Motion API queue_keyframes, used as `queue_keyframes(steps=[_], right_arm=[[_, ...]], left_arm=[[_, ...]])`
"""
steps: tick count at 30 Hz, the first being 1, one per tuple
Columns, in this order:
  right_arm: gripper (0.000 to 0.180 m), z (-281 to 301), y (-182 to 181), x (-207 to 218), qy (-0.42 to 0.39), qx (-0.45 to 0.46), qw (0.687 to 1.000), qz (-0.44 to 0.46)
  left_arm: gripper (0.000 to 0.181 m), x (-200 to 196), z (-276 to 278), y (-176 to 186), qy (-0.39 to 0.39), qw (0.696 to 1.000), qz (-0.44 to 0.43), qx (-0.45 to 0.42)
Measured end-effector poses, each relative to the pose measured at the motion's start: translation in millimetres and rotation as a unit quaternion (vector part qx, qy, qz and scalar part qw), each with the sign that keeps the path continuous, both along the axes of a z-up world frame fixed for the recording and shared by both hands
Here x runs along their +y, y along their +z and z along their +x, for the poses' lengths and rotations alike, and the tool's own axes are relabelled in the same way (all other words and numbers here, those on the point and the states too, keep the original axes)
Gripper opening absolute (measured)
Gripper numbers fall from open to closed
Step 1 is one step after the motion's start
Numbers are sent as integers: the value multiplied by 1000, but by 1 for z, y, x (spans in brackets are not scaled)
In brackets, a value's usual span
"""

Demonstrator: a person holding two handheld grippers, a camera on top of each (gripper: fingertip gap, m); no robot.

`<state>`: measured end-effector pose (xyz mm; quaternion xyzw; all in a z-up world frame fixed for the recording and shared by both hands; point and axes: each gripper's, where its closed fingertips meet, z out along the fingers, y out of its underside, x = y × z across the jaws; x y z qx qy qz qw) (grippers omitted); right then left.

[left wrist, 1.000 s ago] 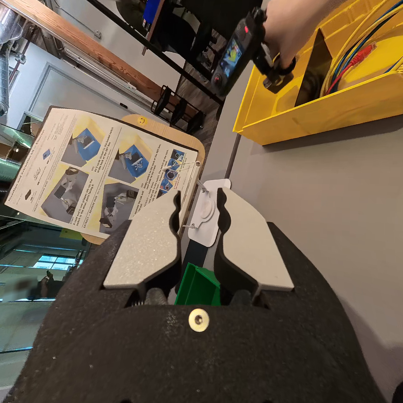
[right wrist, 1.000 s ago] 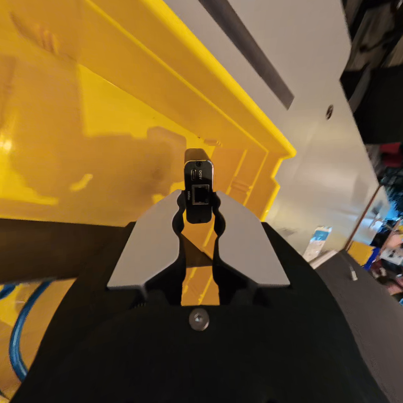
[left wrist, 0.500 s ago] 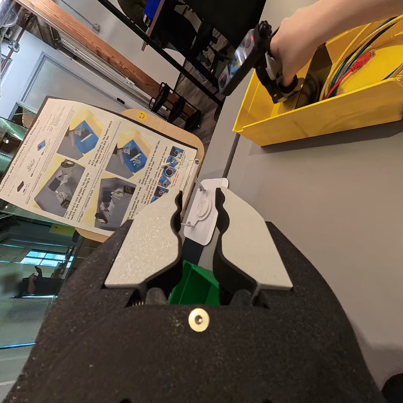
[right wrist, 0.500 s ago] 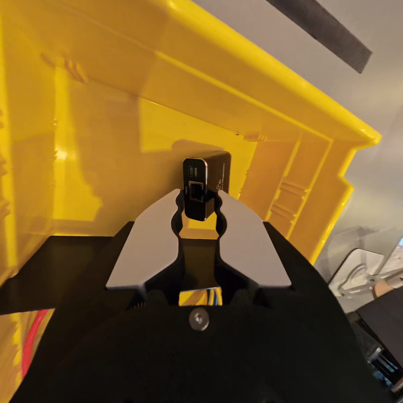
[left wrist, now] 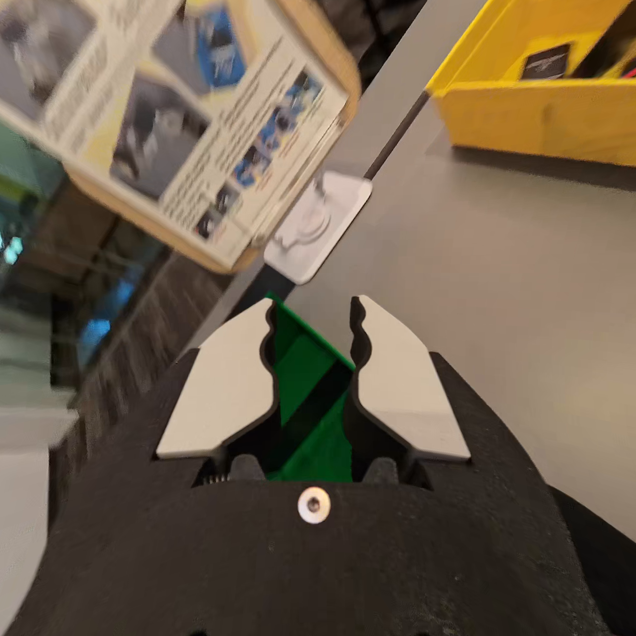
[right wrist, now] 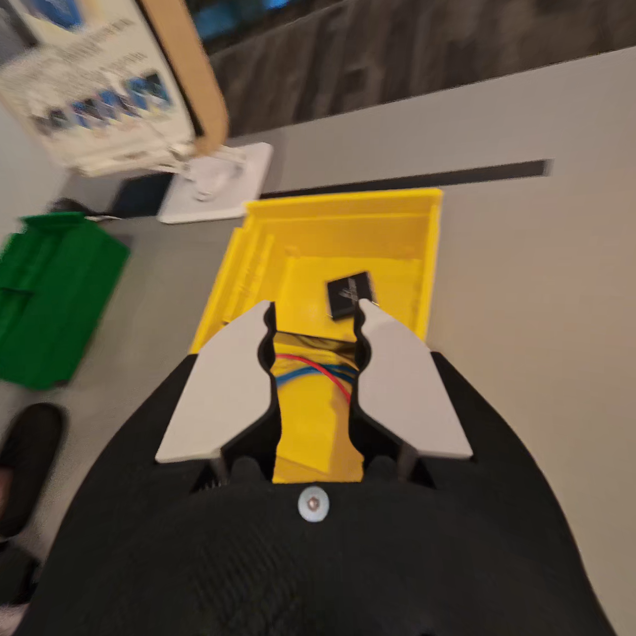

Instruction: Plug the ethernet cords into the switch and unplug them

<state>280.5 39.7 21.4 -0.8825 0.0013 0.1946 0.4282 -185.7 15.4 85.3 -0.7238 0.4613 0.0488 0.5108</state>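
The small black switch lies flat on the floor of the yellow bin, apart from both grippers. My right gripper hangs open and empty above the bin, its right fingertip just in front of the switch. Red and blue ethernet cords lie in the near part of the bin, seen between the fingers. My left gripper is open and empty over a green bin. In the left wrist view the switch and the yellow bin are at the upper right. Both views are blurred by motion.
A wooden board with an instruction sheet stands on a white base at the grey table's far edge. The green bin sits left of the yellow bin. A dark shape shows at the lower left. About 45 cm separates my left fingertips from my right. My left tips are about 50 cm from the small black switch, my right tips only 15 cm. My left wrist view looks at it from another angle.
My right gripper has let go of the switch, opened and pulled back above the yellow bin; the switch now lies in the bin. My left gripper has opened wider and swung over the green bin.
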Motion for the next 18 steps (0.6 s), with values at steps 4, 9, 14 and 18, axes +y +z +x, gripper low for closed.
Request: queue_keyframes(steps=[4, 9, 14, 18], right_arm=[[55, 46, -46, -28, -64, -127, 982, -124], [50, 64, -102, -49, -36, -127, 963, -233], [28, 46, -116, -50, 15, -32, 966, -255], [22, 39, -124, -46, 19, -43, 957, -288]], left_arm=[[49, 10, -61, -26, 143, 984, -100, -21], [54, 9, -157, -48, 313, 935, -158, -56], [62, -7, -239, -96, 441, 857, -245, -104], [66, -10, -252, -146, 453, 800, -360, -161]])
